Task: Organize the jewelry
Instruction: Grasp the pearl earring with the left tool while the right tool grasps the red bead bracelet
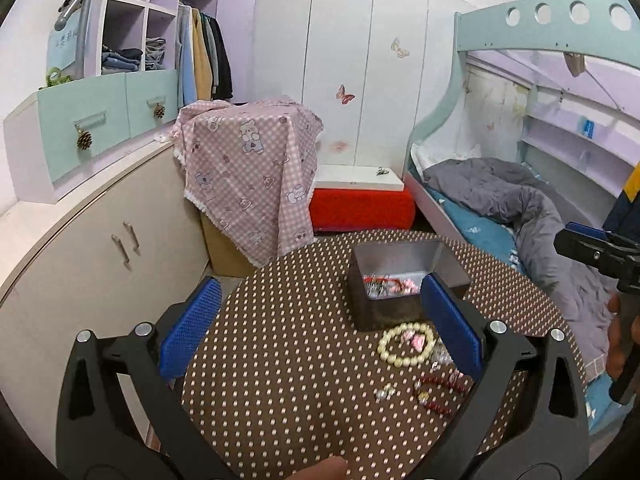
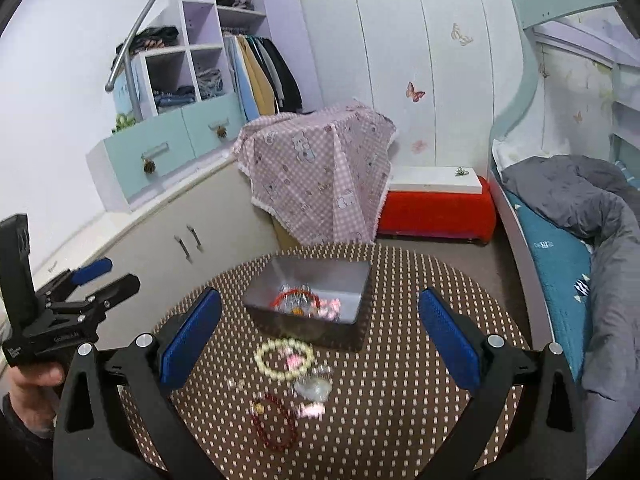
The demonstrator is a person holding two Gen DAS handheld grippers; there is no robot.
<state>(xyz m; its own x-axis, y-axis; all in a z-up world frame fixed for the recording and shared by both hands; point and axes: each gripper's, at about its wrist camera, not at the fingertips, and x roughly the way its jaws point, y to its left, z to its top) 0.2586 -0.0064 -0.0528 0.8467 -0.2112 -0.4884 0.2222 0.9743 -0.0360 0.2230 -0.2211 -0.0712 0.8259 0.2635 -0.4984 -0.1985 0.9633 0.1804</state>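
Two views, both wide-angle, both over a round desk point(image 1: 280, 360) with a brown polka-dot cover.

Left wrist view: left gripper point(image 1: 320, 328) hangs above the desk with jaws spread wide, nothing between the blue pads, touching nothing. Open metal tin point(image 1: 384, 312) sits mid-desk with a red cord and pink bits already inside, probably the collecting box. Loose pieces lie just in front of it, grouped for easy picking: pearl bracelet point(image 1: 404, 346) with a small pink charm point(image 1: 418, 340) inside its loop, dark red bead bracelet point(image 1: 440, 390) nearer the camera, small silvery earring-like bit point(image 1: 384, 392) beside that. Right pad overlaps the tin's corner in the picture only; it looks apart from it. Right gripper point(image 1: 600, 248) shows at the right edge, hand on its grip.

Right wrist view: right gripper point(image 2: 320, 332) also has jaws fully spread and empty, above the same pile. Tin point(image 2: 352, 292) lies ahead, pearl bracelet point(image 2: 284, 358) just before it, red bead bracelet point(image 2: 276, 426) closest. A clear shiny piece point(image 2: 314, 388) lies between them, blurred, type unclear. Left gripper point(image 2: 92, 280) at the left edge, hand-held, off the desk's side.

Judgement: sorting is partly done; four or five items are still outside the tin. The wide jaws suit a fresh pick, likely a bracelet.
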